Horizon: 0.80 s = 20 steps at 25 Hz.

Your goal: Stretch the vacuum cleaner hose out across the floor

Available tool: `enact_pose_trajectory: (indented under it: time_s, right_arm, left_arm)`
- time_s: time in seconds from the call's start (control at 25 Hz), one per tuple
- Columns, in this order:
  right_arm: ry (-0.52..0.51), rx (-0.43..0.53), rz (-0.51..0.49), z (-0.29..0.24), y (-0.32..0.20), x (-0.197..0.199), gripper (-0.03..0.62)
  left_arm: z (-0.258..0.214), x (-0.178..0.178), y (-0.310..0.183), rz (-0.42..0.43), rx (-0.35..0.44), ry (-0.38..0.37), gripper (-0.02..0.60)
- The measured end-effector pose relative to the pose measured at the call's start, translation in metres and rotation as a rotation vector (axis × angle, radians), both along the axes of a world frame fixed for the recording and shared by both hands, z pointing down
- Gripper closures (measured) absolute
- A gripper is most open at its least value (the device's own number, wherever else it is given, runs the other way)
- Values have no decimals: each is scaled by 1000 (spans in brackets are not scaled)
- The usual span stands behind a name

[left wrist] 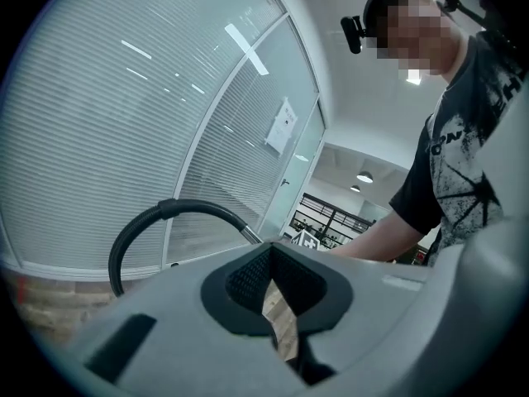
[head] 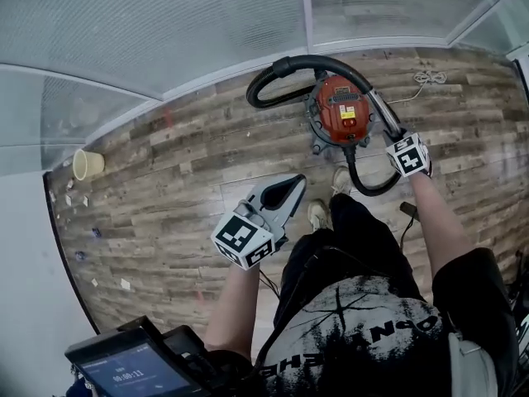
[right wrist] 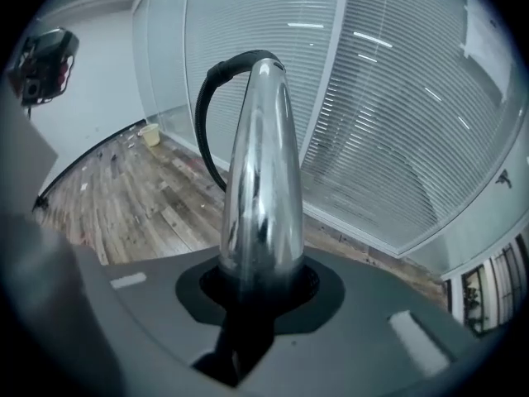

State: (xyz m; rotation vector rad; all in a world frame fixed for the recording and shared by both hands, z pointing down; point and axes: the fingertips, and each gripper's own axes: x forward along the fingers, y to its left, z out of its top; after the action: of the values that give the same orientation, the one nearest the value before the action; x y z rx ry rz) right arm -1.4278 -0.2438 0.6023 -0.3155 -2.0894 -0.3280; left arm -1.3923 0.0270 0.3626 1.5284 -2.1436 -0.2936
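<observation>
A red vacuum cleaner [head: 342,111] stands on the wood floor near the glass wall. Its black hose [head: 291,66] arcs up over it, and another loop [head: 369,189] hangs below the body. My right gripper [head: 390,132] is shut on the chrome tube [head: 378,106] at the hose's end. In the right gripper view the tube [right wrist: 260,180] rises straight out of my right gripper [right wrist: 258,281], and the hose [right wrist: 208,98] curves off its far end. My left gripper [head: 288,190] hovers over the floor left of the vacuum, shut and empty. The left gripper [left wrist: 277,281] view shows the hose [left wrist: 153,215] arching ahead.
A glass wall with blinds [head: 165,31] runs along the far side of the floor. A yellow cup [head: 87,164] lies by the wall at left, with small scraps near it. A white cord [head: 426,78] lies at right. The person's shoes [head: 321,213] stand just below the vacuum.
</observation>
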Motion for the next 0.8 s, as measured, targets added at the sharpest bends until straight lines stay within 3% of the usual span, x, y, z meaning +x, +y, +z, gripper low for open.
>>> enact_pose_trajectory:
  time_s: [0.16, 0.28, 0.48, 0.6, 0.8]
  right_arm:
    - [-24, -18, 42, -14, -30, -46, 511]
    - [-56, 2, 11, -25, -54, -65, 511]
    - [-56, 7, 31, -35, -102, -71, 511]
    - [-107, 0, 93, -52, -131, -80, 511]
    - [-186, -5, 258, -77, -178, -80, 511]
  left_arm:
    - [-12, -39, -28, -15, -13, -2, 581]
    - [-22, -63, -55, -7, -13, -20, 581]
    - [-27, -98, -105, 38, -11, -59, 581]
    - [-27, -112, -135, 88, 18, -54, 581]
    - [-21, -115, -178, 245, 29, -56, 581]
